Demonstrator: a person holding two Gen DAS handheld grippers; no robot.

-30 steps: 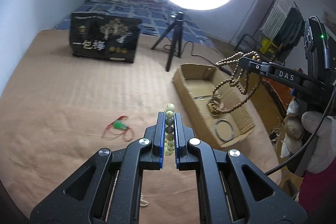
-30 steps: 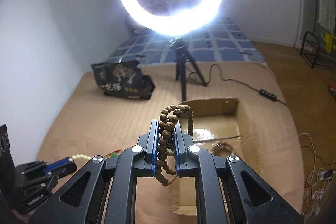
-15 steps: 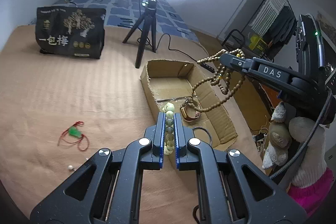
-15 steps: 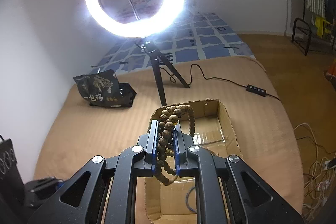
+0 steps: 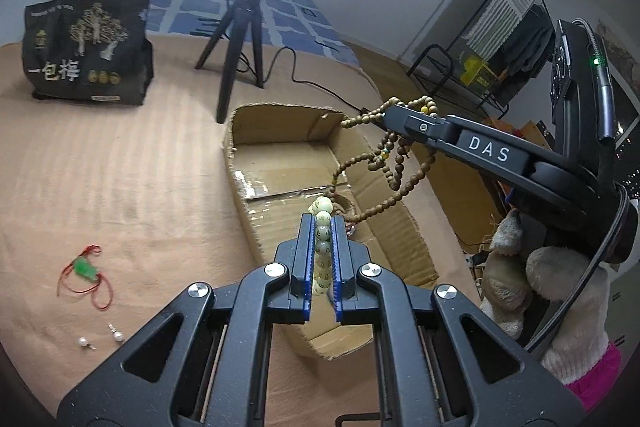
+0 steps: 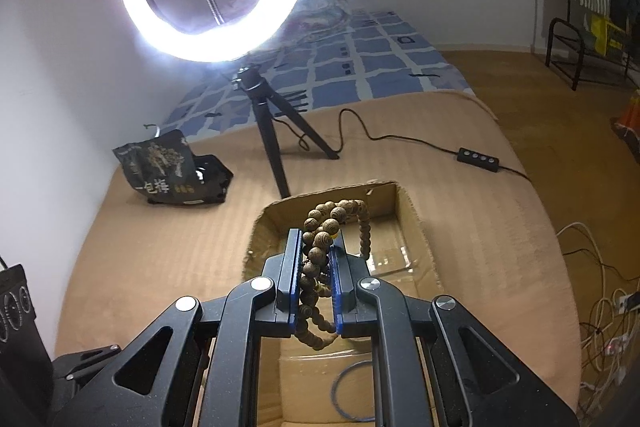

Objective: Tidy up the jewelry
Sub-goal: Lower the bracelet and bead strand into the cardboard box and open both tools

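wooden beads (image 6: pixel 320 255) half hidden between jaws

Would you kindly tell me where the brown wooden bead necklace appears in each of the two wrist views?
Left wrist view: the wooden bead necklace hangs right of centre from the right gripper, above the cardboard box.
Right wrist view: bottom centre, clamped between the gripper's fingers.
Shared landmark: the tripod.

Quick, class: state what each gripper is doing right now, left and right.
Left gripper: shut on the pale bead bracelet.
Right gripper: shut on the brown wooden bead strand, above the cardboard box.
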